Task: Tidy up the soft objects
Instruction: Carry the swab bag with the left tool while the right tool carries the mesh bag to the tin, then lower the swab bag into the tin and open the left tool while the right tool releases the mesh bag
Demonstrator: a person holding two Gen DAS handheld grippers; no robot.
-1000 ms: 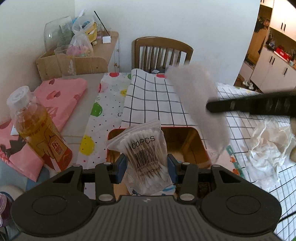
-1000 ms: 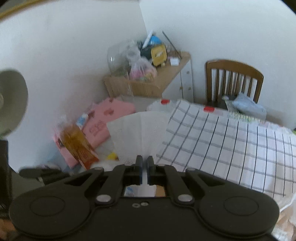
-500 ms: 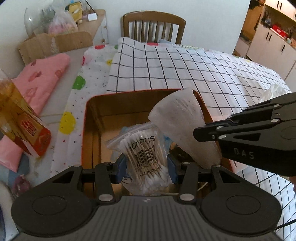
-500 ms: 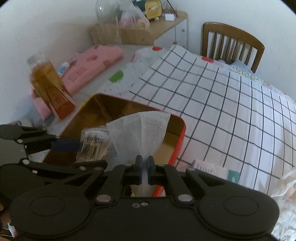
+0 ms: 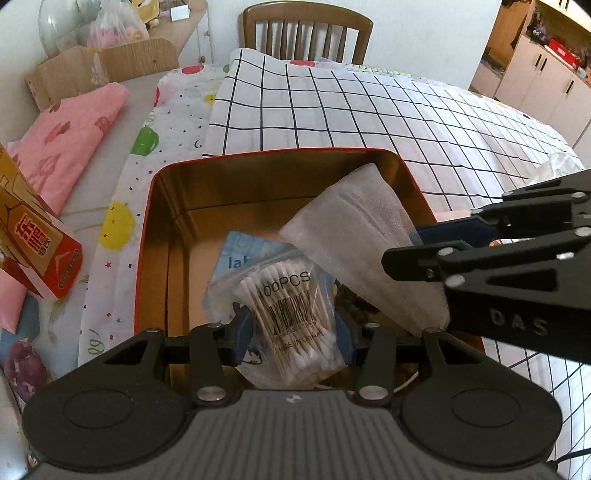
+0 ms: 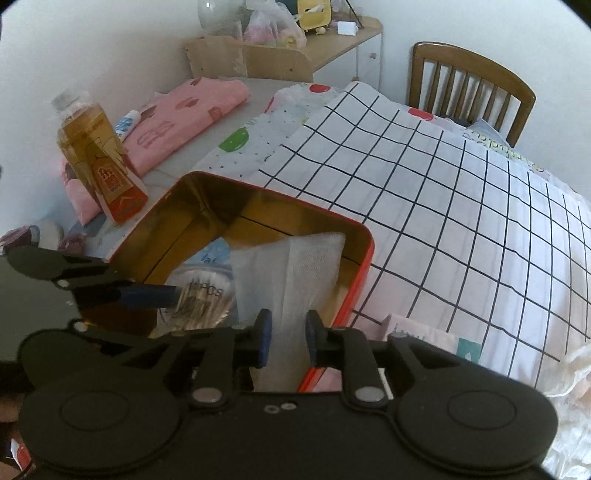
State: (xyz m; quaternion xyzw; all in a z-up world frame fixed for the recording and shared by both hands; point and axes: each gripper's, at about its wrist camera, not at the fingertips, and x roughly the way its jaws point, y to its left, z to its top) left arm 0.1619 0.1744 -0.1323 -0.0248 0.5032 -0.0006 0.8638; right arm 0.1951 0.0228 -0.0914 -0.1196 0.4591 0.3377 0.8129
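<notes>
A red tin (image 5: pixel 147 221) with a gold inside stands open on the table, and both grippers reach down into it. My left gripper (image 5: pixel 291 332) is shut on a clear bag of cotton swabs (image 5: pixel 291 306), held low in the tin above a blue packet (image 5: pixel 240 254). My right gripper (image 6: pixel 288 339) is opening its jaws. A folded white gauze cloth (image 6: pixel 288 273) stands loose between the pads and leans on the tin's rim (image 6: pixel 365 251). In the left wrist view the same cloth (image 5: pixel 362 236) lies against the right gripper (image 5: pixel 406 247).
A bottle of amber liquid (image 6: pixel 92 155) stands left of the tin, with a folded pink cloth (image 6: pixel 177 122) behind it. A black-checked cloth (image 6: pixel 443 203) covers the table to the right. A white packet (image 6: pixel 424 332) lies by the tin. A wooden chair (image 5: pixel 306 22) stands at the far side.
Both grippers came down from above the table into the tin with their loads. The right jaws, shut on the cloth before, have parted; the left grip is unchanged.
</notes>
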